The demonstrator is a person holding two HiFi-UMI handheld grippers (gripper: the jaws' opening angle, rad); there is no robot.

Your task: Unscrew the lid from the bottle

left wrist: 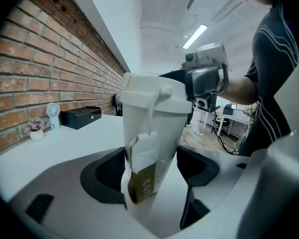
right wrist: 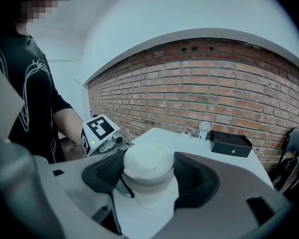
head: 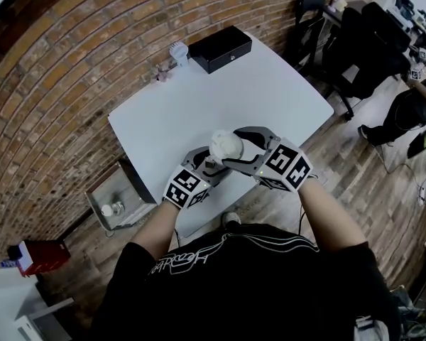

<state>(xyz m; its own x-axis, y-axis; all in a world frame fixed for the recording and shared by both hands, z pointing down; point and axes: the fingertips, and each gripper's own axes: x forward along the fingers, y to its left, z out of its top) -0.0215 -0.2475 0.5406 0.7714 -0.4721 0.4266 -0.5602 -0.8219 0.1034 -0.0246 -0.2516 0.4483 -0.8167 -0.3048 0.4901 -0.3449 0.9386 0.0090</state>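
Observation:
A white bottle (left wrist: 152, 133) with a paper tag on its side stands upright over the near edge of the white table (head: 270, 84). My left gripper (head: 211, 165) is shut on the bottle's body, its pads (left wrist: 109, 171) pressed against both sides. The domed white lid (right wrist: 147, 166) sits on top of the bottle, a strap hanging from it. From the right, my right gripper (head: 228, 148) is shut on that lid (head: 226, 143), and in the right gripper view its ribbed pads (right wrist: 192, 178) press on the lid's two sides. The left gripper's marker cube (right wrist: 99, 129) shows just behind the lid.
A black box (head: 220, 48), a small white fan (head: 177, 52) and a little pot (head: 163, 71) stand along the table's far edge by the brick wall. A grey tray (head: 113, 204) sits at floor level to the left. Black office chairs (head: 355, 41) stand at the right.

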